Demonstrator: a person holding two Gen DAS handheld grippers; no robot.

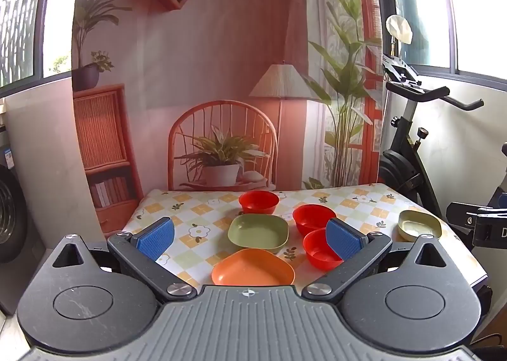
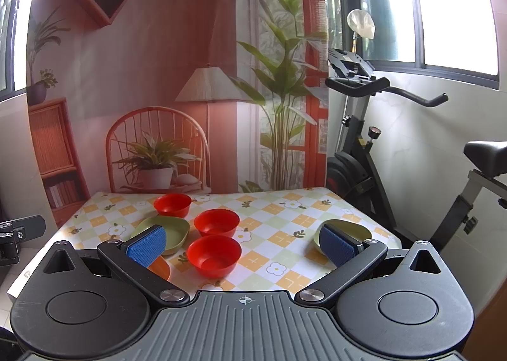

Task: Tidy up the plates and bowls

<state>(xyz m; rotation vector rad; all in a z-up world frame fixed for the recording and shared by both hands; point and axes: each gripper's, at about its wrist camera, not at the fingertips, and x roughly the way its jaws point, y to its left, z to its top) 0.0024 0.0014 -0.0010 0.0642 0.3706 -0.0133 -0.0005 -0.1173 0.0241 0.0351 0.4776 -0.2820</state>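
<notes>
Here, both jaws wide and empty, 3 red bowls (image 2: 214, 255) mid-table (image 2: 285, 202), right edge near.

Home room, exercise bike (image 2: 374, 139), floral tablecloth (image 2: 285, 218), windows (image 2: 453, 6)

Three red bowls stand on the table: a far one (image 1: 258, 201), a middle one (image 1: 313, 218) and a near one (image 1: 320, 253). There are three plates: two green (image 1: 258, 231) (image 1: 419, 228) and one orange (image 1: 252, 269).

Checked-cloth table (image 1: 348, 199) with red bowls (image 1: 258, 201) and plates (image 1: 258, 230).
</notes>
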